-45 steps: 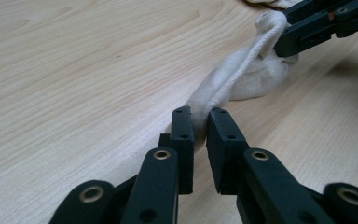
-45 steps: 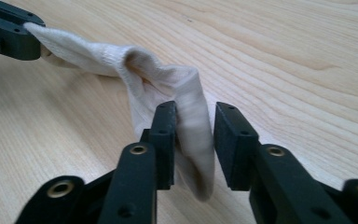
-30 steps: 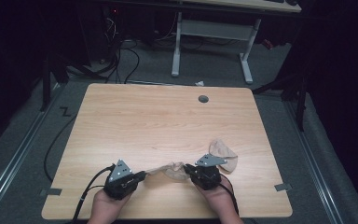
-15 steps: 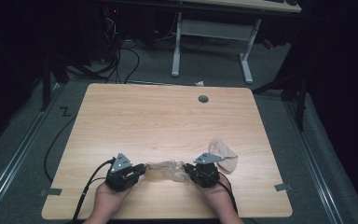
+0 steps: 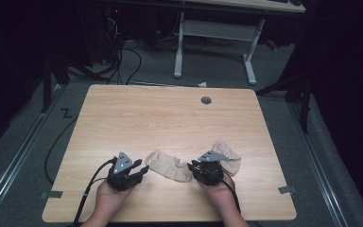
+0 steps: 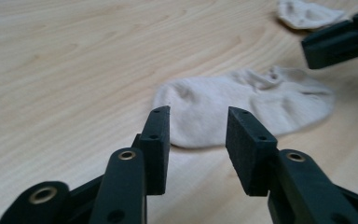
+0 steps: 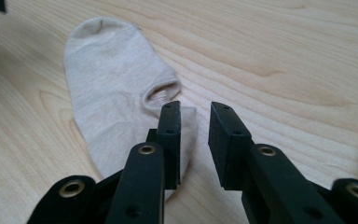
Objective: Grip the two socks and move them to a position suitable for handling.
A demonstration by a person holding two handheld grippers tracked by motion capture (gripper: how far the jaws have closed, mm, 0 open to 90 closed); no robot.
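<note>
Light wooden table (image 5: pixel 170 118) with two beige socks (image 5: pixel 169 165)

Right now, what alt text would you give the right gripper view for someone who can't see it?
A beige ankle sock lies flat on a light wooden table, its opening facing the camera. The right gripper sits low over the sock's near end, its two black jaws apart and holding nothing, one over the fabric and one over bare wood.

Two hand-held grippers, black. Left gripper (image 5: pixel 144 169): two flat rectangular jaws with small screw holes, brass-ringed pivot rivets on the linkage arms, grey three-cornered plate on top, black cable trailing off the table's (image 5: pixel 170 118) near edge. Right gripper (image 5: pixel 190 166): same jaws, rivets, grey plate and cable. Both hands bare, no sleeves visible.
</note>
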